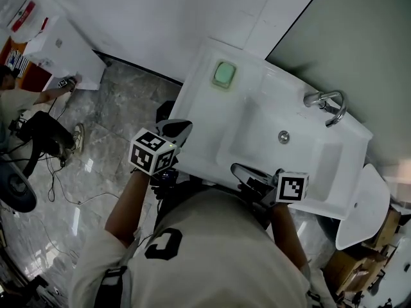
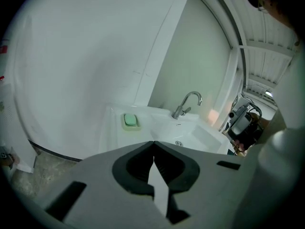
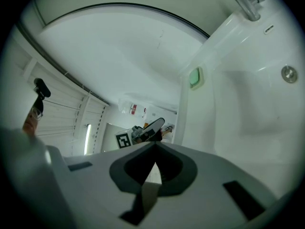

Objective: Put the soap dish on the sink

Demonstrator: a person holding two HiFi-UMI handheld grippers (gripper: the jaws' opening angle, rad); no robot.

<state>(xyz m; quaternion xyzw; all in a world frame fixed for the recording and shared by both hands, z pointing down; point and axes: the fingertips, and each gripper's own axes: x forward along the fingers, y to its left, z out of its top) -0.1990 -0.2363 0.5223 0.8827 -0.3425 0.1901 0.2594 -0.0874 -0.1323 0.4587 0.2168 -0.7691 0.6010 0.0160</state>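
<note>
The soap dish (image 1: 224, 74) is pale green with a green bar in it and rests on the far left corner of the white sink (image 1: 205, 146). It also shows as the soap dish (image 2: 130, 121) beside the basin and the soap dish (image 3: 195, 77) on the sink's ledge. My left gripper (image 1: 178, 128) hovers at the sink's near left edge, well short of the dish, shut and empty; its jaws (image 2: 153, 142) meet at the tips. My right gripper (image 1: 243, 171) sits at the sink's front rim, also shut on nothing, jaw tips touching (image 3: 156, 145).
A chrome faucet (image 1: 326, 104) and the drain (image 1: 283, 136) lie on the basin's right side. A white oval fixture (image 1: 363, 204) and cardboard boxes (image 1: 359, 262) stand to the right. On the marble floor (image 1: 122, 108) at left a person (image 1: 26, 101) crouches among cables.
</note>
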